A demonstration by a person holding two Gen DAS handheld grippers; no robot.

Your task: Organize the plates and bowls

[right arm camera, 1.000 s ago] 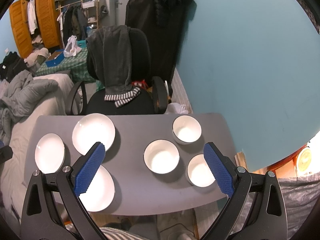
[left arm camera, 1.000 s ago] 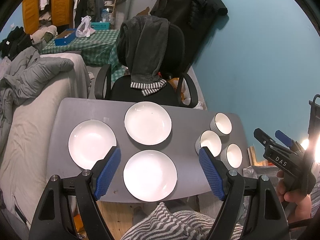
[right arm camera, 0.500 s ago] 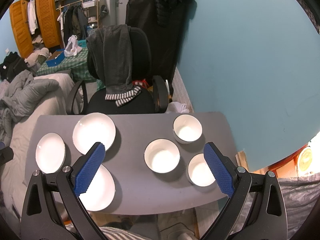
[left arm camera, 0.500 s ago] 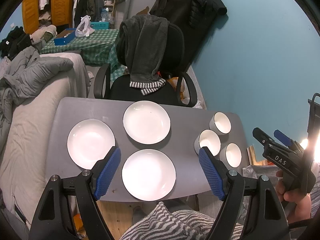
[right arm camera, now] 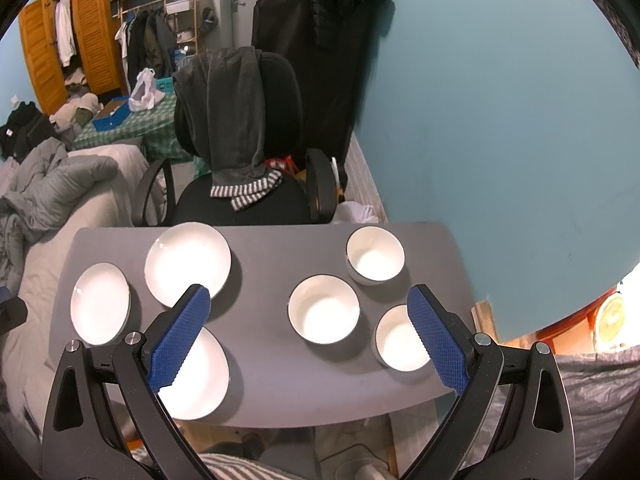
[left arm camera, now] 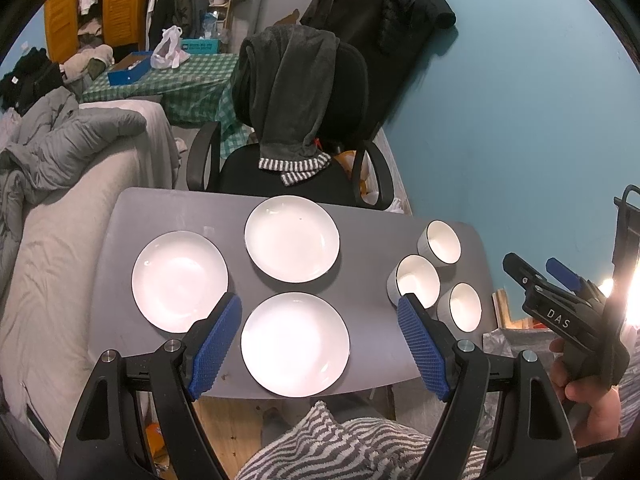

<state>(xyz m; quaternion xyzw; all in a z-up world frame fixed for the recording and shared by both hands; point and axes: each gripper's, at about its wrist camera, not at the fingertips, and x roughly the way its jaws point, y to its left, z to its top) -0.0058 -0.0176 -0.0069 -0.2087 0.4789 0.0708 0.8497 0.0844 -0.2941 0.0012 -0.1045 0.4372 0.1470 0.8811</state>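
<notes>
Almost nothing has shifted over the last second: the plates drift only slightly left in the left view, and both tools hover above the near edge of the grey table [left arm camera: 132, 220] as before. Nearest the cameras, the left gripper [left arm camera: 318, 344] stands with its blue ribbed pads spread wide and holds nothing; the right gripper [right arm camera: 308, 334] is likewise agape and empty, a bare hand visible on its handle in the left view. Just beyond the left jaws lies the near plate [left arm camera: 295, 344], touching nothing, with the left plate [left arm camera: 179, 281] and the far plate [left arm camera: 292, 239] spaced apart behind it. On the right half stand the near bowl [right arm camera: 400, 338], the middle bowl [right arm camera: 323, 309] and the far bowl [right arm camera: 375, 255], close together but seemingly not touching. All six look like glazed white ceramic with thin dark rims, smooth and probably slippery; the plates are shallow and round, the bowls deeper with steep walls. No stacking has begun, I judge. A sound start would be to come down over the near plate's rim, pinch it firmly at the lip, lift it level, and set it concentrically on a neighbour without clinking; the bowls should nest the same way. Beyond the table stands a black office chair [left arm camera: 352, 80] draped with dark cloth.
</notes>
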